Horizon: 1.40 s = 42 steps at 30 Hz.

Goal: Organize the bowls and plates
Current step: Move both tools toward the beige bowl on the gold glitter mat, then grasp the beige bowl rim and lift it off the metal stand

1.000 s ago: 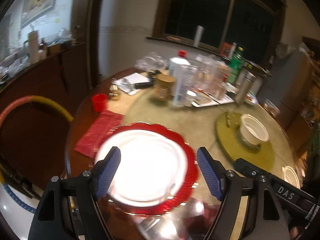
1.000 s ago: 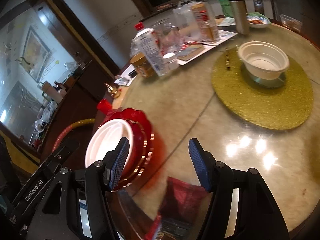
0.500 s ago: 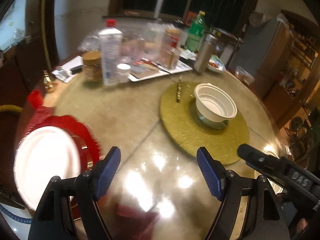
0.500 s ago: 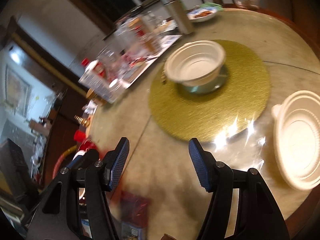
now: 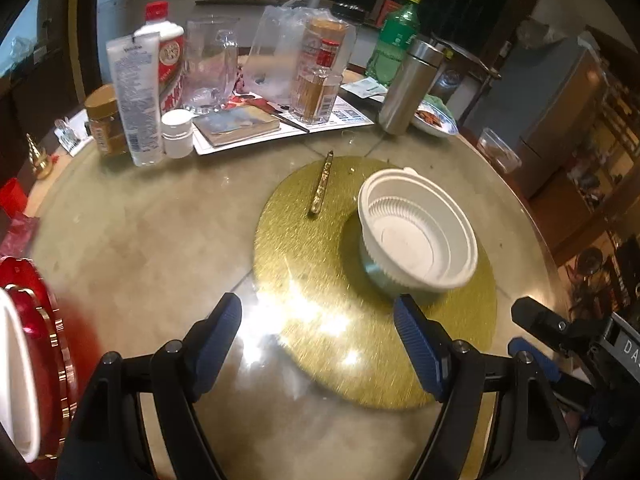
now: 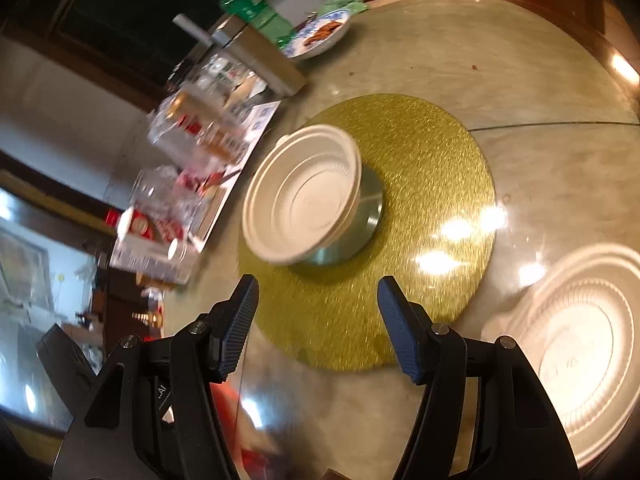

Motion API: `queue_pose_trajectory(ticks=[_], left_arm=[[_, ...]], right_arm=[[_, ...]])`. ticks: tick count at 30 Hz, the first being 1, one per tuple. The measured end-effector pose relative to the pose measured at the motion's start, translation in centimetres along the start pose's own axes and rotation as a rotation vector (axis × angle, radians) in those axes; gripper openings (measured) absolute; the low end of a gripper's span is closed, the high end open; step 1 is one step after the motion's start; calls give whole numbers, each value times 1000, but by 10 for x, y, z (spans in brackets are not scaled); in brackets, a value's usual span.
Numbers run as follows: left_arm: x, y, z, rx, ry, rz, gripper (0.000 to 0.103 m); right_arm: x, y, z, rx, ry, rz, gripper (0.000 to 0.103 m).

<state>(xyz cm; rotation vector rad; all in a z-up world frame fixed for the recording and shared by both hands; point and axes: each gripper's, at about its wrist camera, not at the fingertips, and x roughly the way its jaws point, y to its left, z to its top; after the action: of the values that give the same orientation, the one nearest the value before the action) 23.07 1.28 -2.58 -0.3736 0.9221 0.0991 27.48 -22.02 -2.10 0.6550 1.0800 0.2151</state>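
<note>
both claws are open and hold nothing: the left claw (image 5: 318, 344) and the right claw (image 6: 316, 320). the white bowl (image 5: 418, 232) sits on a metal dish on the gold mat (image 5: 304, 264), on the bench (image 5: 140, 232).

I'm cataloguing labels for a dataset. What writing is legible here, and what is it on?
"DA", cut off by the frame edge: on the right claw's black body.
".AI": on the left claw's black body.
White tube, red-and-white bottle, printed sheets, clear lid: print too small or blurred to read.
</note>
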Motion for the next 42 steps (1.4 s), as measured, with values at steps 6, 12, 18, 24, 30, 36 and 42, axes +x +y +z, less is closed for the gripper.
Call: queue_pose_trajectory(ticks=[6, 12, 18, 24, 30, 36, 42], left_arm=[[36, -9, 16, -33, 41, 7, 78], [58, -23, 33, -30, 24, 16, 78], [84, -33, 40, -23, 43, 38, 78], [101, -35, 41, -18, 64, 55, 78], [111, -41, 41, -1, 76, 63, 78], [118, -51, 36, 61, 83, 83, 66], [116, -55, 34, 119, 94, 113, 29]], right_arm=[[23, -12, 24, 65, 6, -33, 62], [42, -13, 42, 84, 11, -67, 62], [60, -5, 54, 63, 16, -99, 57], [75, -7, 58, 57, 26, -138, 50], [85, -12, 59, 63, 37, -158, 38], [89, -12, 57, 49, 42, -177, 15], [87, -7, 51, 20, 44, -168, 13]])
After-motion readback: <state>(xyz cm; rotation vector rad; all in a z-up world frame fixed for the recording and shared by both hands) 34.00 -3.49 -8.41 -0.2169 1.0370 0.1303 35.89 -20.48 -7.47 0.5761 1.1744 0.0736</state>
